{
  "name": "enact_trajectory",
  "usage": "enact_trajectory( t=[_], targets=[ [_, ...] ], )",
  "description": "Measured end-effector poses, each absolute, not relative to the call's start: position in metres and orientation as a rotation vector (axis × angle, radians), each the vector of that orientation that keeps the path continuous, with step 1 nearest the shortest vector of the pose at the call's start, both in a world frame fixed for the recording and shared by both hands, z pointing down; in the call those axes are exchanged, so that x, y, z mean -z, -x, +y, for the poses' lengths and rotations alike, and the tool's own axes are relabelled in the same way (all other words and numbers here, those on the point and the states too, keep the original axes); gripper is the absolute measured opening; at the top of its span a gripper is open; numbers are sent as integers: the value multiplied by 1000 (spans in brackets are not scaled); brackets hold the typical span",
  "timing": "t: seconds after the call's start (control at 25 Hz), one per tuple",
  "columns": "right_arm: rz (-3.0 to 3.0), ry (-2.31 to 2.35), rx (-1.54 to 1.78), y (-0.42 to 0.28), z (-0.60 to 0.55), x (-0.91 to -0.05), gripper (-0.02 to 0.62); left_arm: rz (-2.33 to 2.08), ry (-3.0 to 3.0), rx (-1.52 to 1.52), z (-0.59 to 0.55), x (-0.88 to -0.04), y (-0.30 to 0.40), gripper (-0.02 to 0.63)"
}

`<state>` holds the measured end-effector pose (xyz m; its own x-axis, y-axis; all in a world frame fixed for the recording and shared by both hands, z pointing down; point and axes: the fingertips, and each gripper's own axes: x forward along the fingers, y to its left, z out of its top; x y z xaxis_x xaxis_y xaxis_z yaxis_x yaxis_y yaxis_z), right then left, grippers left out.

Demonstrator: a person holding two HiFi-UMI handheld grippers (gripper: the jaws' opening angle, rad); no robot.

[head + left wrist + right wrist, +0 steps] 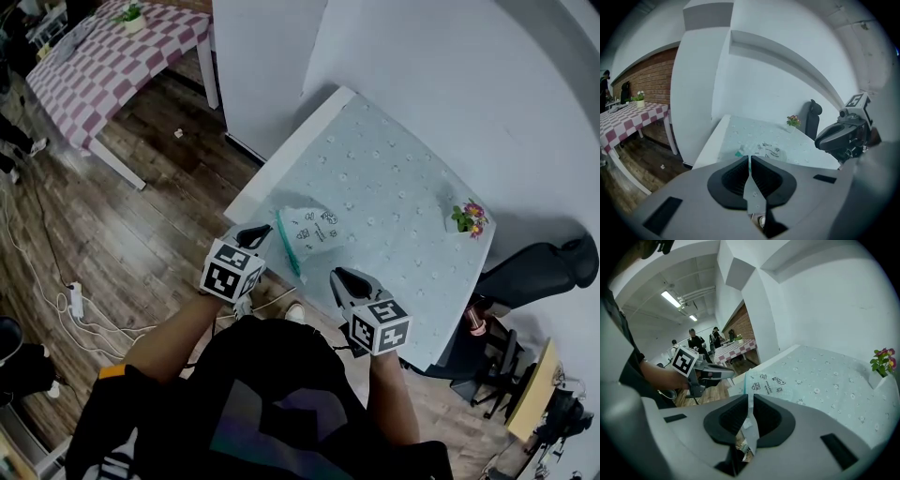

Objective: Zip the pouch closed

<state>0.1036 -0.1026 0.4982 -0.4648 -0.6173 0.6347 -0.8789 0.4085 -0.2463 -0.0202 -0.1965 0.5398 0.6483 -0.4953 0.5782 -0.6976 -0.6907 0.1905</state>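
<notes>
The pouch (pixel 314 228) is a pale, printed flat bag with a green zipper edge (pixel 289 253), and it lies near the front-left corner of the table (pixel 412 159). My left gripper (pixel 258 231) hovers at the pouch's left edge, just off the table's corner. Its jaws are shut with nothing between them (pixel 749 157). My right gripper (pixel 339 276) hangs in front of the table's near edge, short of the pouch. Its jaws (pixel 751 397) stand a narrow slit apart with nothing in them. The pouch (pixel 766 381) lies just beyond them, untouched by either gripper.
A small pot of flowers (pixel 467 218) stands at the table's right edge. A black office chair (pixel 544 267) sits beside it. A white wall runs behind the table. On the wooden floor lie a cable and power strip (pixel 75 300). A checkered table (pixel 112 56) stands far left.
</notes>
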Motion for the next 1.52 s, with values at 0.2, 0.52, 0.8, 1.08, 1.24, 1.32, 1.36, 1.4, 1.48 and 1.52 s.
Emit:
enact_trajectory(
  t=[0.2,0.52,0.8,1.08,1.24,1.32,1.36,1.4,1.48,1.52],
  targets=[
    [-2239,-1408,-639,-107,-118,-466,29,-993,-2522,-617,-188,-500,20,15],
    [-2290,-1571,-419,-99,-135,-402,17,-1067,-2628,-446,-174,-423,10,15],
    [-2382,-1618,-332,-87,-132,-365,15,-1077,-2722,-384,-158,-381,2,15],
    [-2378,-1621,-292,-84,-128,-365,14,-1069,-2740,-384,-152,-380,-5,15],
    [-2384,-1601,-295,-81,-127,-368,14,-1073,-2739,-379,-152,-379,-4,14],
    [-2383,-1597,-296,-80,-127,-370,14,-1078,-2737,-376,-152,-379,-3,15],
    [-2379,-1599,-299,-80,-127,-371,14,-1079,-2736,-374,-152,-380,-3,15],
    [-2373,-1603,-303,-81,-127,-372,14,-1080,-2735,-373,-151,-380,-3,14],
    [-2366,-1608,-309,-82,-127,-373,14,-1081,-2732,-371,-151,-381,-3,14],
    [-2365,-1608,-310,-82,-127,-373,14,-1081,-2731,-371,-151,-381,-3,15]
  ],
)
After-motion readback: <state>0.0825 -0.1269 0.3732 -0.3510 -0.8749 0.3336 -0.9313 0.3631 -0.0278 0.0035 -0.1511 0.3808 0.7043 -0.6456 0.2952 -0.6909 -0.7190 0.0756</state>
